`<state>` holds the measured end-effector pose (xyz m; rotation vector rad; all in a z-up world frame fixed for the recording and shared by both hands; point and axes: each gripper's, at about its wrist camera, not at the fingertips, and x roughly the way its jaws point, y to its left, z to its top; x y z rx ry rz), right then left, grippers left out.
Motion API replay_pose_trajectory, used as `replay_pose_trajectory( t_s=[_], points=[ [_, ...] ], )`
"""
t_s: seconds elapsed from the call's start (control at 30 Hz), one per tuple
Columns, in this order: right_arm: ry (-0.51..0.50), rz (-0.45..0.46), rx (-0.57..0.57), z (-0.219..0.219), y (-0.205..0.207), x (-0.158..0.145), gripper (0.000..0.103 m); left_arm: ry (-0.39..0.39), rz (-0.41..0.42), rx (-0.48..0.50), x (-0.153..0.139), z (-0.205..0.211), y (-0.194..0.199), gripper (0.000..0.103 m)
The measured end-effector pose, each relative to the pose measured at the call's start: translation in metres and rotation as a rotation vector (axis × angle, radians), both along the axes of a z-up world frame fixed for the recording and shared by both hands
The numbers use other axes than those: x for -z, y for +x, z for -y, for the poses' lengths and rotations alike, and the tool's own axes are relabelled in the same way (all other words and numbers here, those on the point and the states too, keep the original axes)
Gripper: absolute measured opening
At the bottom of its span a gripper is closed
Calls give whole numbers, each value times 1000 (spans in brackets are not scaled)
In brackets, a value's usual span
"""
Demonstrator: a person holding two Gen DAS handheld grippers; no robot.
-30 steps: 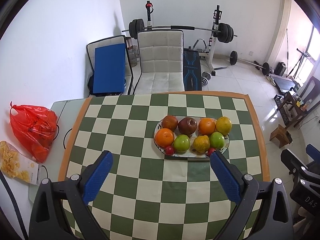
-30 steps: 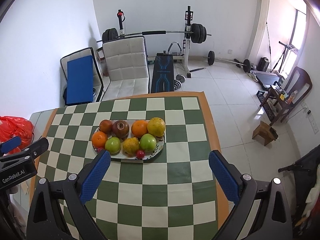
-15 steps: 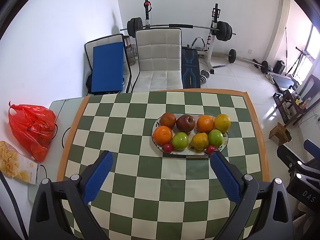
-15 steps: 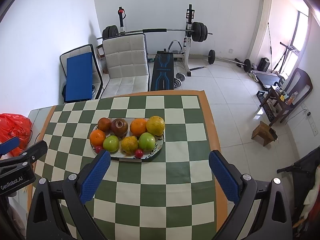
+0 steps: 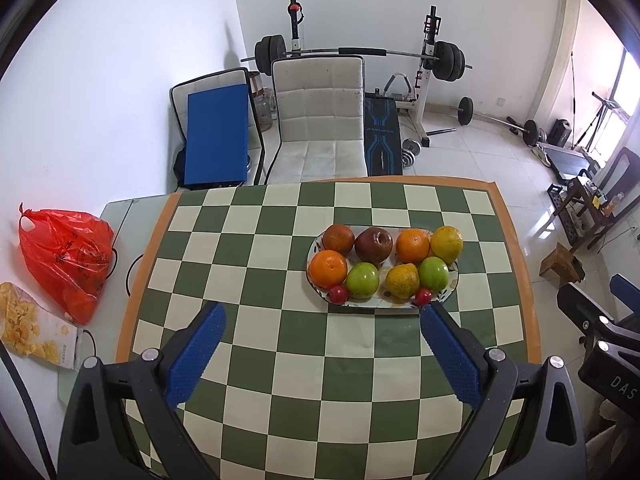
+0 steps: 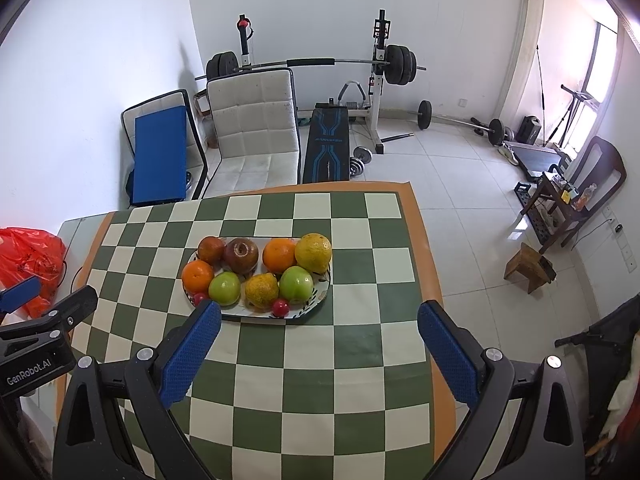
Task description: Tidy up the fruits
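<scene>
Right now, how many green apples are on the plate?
2, both in the near row of the plate: one green apple beside the front orange, the other green apple right of the yellow pear. None appears hidden.

Oranges [image 5: 328,267], green apples [image 5: 362,279], a dark-red apple [image 5: 374,245] and perhaps cherry tomatoes [image 5: 338,294] fill an oval plate [image 5: 451,283], two rows, mid-bench.

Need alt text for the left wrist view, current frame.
An oval plate of oranges, green apples, a pear and small red fruits sits on a green-and-white checkered table, ahead of the open, empty left gripper. A red plastic bag lies at the left; a white chair and weight bench stand behind.
</scene>
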<state>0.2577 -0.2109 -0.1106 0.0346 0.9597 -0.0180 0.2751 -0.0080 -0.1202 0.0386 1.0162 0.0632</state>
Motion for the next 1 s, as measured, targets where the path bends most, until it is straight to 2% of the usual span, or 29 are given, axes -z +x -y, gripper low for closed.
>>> replay_pose_trajectory(
  t_s=[1.0],
  points=[
    [4, -4, -2, -2, -1, 1, 101, -2, 9, 22, 0, 3, -4, 100]
  ],
)
